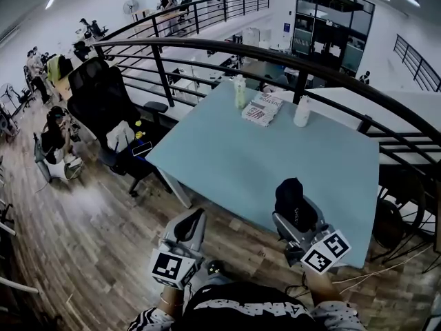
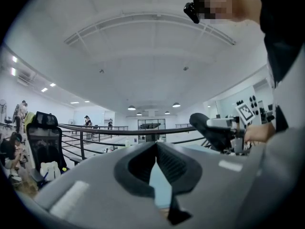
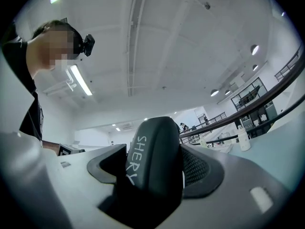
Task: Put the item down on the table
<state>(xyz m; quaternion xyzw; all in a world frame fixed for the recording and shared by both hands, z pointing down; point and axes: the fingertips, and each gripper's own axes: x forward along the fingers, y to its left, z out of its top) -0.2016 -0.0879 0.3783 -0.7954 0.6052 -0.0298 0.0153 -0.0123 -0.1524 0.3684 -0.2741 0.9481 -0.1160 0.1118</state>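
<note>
Showed as a black, rounded item [image 3: 151, 171], smooth and matte, lettered "SHERY" in white down one side. Stood on end, tilted slightly, clamped at its lower part between the jaws of the right gripper [image 1: 295, 221], with its domed top rising clear of them. Hung over the near edge of the pale blue table [image 1: 248, 154], toward the table's near right corner.

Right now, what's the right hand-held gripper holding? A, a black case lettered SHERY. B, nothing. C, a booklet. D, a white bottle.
A: the right hand-held gripper has its jaws closed on the black case, with white SHERY lettering down its side.
</note>
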